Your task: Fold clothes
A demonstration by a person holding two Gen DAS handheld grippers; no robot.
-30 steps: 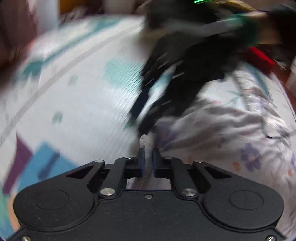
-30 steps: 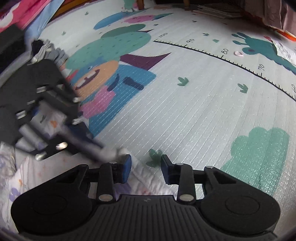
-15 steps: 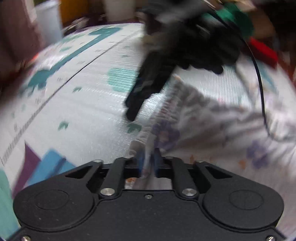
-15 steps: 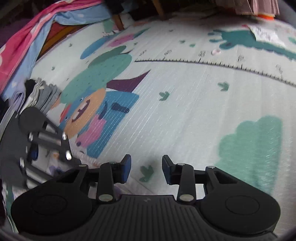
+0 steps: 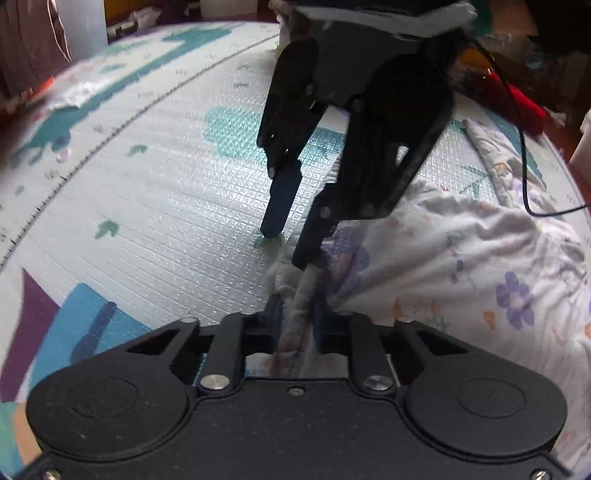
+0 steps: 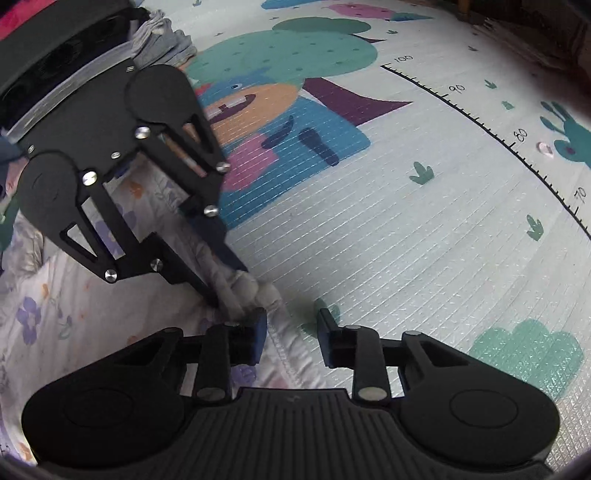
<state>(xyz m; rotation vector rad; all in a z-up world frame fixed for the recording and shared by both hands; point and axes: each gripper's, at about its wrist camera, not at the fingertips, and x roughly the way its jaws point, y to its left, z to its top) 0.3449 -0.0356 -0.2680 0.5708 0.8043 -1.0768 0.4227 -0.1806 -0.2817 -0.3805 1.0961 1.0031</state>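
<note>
Garment, white with purple and orange flower print, lies crumpled on the play mat on the floor, filling the right half of the left wrist view and the lower left of the right wrist view. Left to right in the left wrist view: mat with a printed ruler line and teal patches, then the left gripper at bottom centre, its jaws having just been closing and now pinching a bunched edge of the garment, fabric pressed between the blue pads. Just above it the right gripper points down at the mat; one finger tip sits at a small green print, the other at the garment's edge, with a gap between them. Further right a thin black cable loops over the cloth, and a red object lies past the mat's edge. In the right wrist view, left to right: a clear bin and folded grey clothes at top left, then the left gripper angled down with a twisted roll of fabric clamped at its tips. The right gripper at bottom centre has jaws spread partly, just been closing, with the garment's stitched hem lying between them; pads not pressing it. Cartoon figure print and numbered ruler fill the mat to the right.
</note>
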